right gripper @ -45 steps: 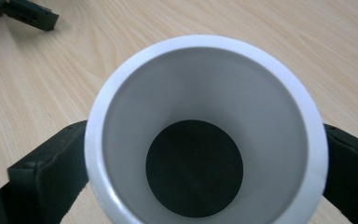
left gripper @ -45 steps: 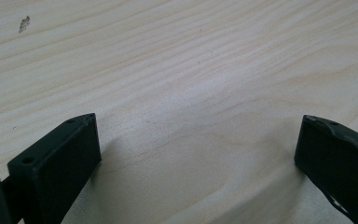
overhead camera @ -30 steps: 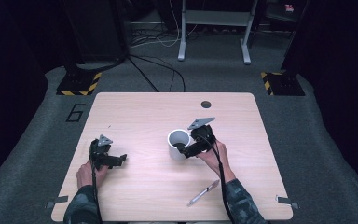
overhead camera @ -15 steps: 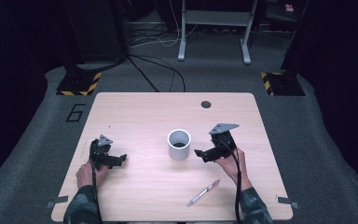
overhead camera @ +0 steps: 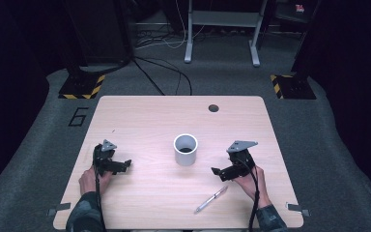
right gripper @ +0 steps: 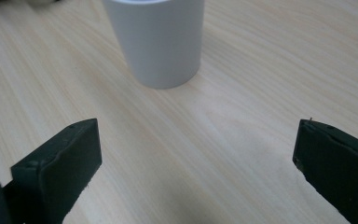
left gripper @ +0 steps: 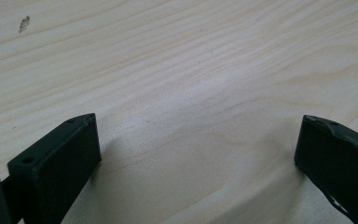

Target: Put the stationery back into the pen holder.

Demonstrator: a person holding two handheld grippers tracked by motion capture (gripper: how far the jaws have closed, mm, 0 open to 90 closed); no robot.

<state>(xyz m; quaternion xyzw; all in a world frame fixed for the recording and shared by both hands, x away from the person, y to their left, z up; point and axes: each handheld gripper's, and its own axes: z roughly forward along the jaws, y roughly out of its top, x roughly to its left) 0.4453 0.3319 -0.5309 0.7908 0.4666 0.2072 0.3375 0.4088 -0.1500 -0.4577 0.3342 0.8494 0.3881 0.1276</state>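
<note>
High view has a pale wood-grain worktop (overhead camera: 140, 121) with rounded corners sitting on grey carpet, a dark room all around it, black cables snaking across the floor behind, two yellow-and-black striped blocks at the back left and right, and a grey metal frame's legs further back. There's a "6" marked on the carpet by the left edge and one round dark hole (overhead camera: 213, 108) near the worktop's far side. Count-wise: one white cup (overhead camera: 186, 149) standing upright about in the middle, one pen (overhead camera: 211, 199) lying diagonally near the front edge, and two grippers. The right gripper (overhead camera: 218, 172) is just right of the cup, near but apart, with the pen close by in front of it; its fingers (right gripper: 56, 168) are spread wide with nothing between them, cup straight ahead. The left gripper (overhead camera: 126, 164) rests well left of the cup, fingers (left gripper: 56, 163) also spread over bare wood.
</note>
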